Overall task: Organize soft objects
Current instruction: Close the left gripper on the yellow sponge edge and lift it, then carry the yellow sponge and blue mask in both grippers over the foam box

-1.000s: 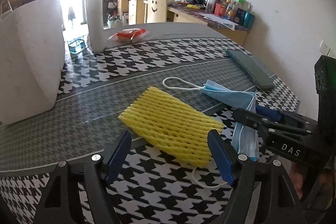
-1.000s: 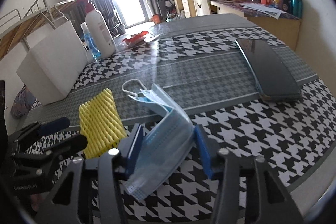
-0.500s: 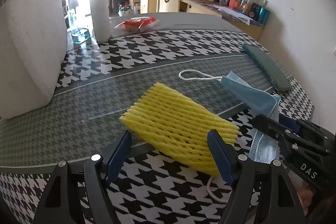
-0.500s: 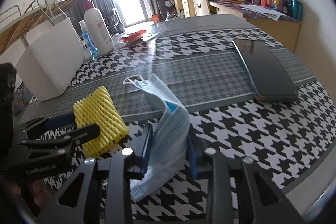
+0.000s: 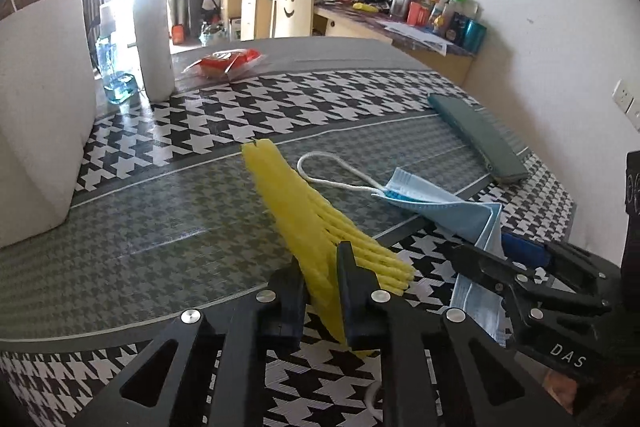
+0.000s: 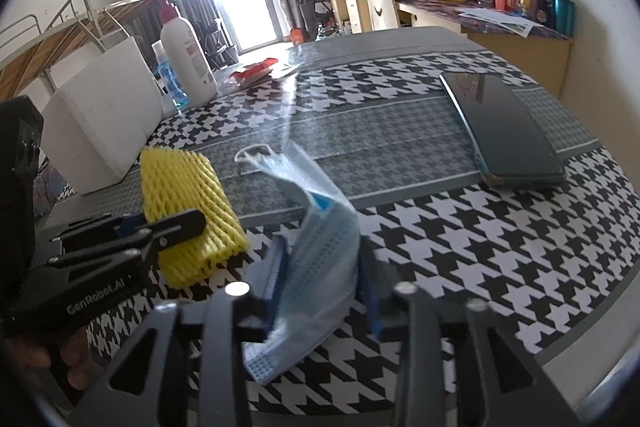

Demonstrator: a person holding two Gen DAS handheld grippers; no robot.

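Note:
A yellow foam net sleeve (image 5: 308,219) lies near the table's front edge, its near end pinched and squeezed narrow between the fingers of my left gripper (image 5: 322,291), which is shut on it. It also shows in the right wrist view (image 6: 188,203). A blue face mask (image 6: 320,251) is held by my right gripper (image 6: 324,291), which is shut on its near end; the mask arches up off the table, its far ear loop (image 5: 336,171) resting on the cloth. In the left wrist view the mask (image 5: 436,199) and the right gripper (image 5: 516,267) sit to the right.
The table has a houndstooth cloth (image 6: 460,239). A white foam block (image 5: 36,107) stands at the left, with a white pump bottle (image 5: 152,39) and a blue bottle (image 6: 170,83) behind. A red packet (image 5: 224,61) lies at the back. A dark flat case (image 6: 504,131) lies at the right.
My left gripper has closed on the yellow foam net, squeezing its near end and lifting it. My right gripper has stayed shut on the mask and raised it a little.

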